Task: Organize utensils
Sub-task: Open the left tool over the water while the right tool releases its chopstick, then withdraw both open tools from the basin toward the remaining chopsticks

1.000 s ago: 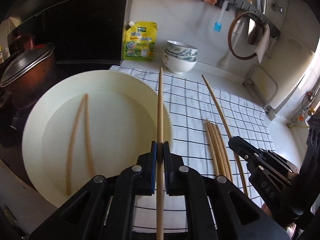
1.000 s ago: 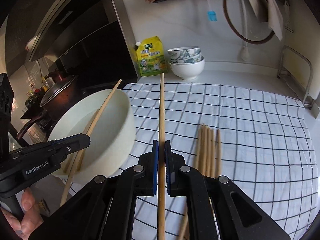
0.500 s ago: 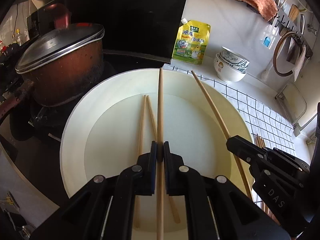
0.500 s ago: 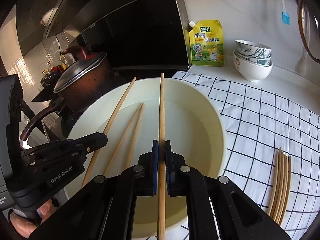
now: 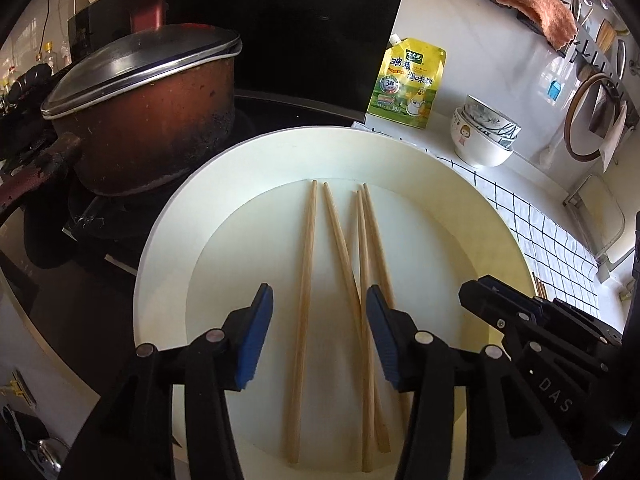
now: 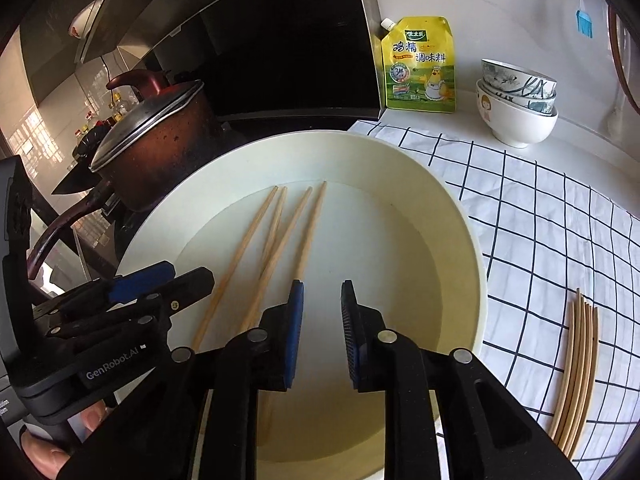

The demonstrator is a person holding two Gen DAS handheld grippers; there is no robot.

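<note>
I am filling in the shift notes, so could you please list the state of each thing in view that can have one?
Left gripper: jaws opening, nothing clamped.
Right gripper: jaws opening, nothing between them.
Basin: holds four chopsticks.
Chopsticks in basin: lying loose.
Chopsticks on cloth: bundled, lying flat.
Pot: lid on.
Bowls: stacked upright.
Seasoning pouch: upright.

A pot (image 5: 144,120) crowds the basin's (image 5: 460,184) left; its right lies open.
</note>
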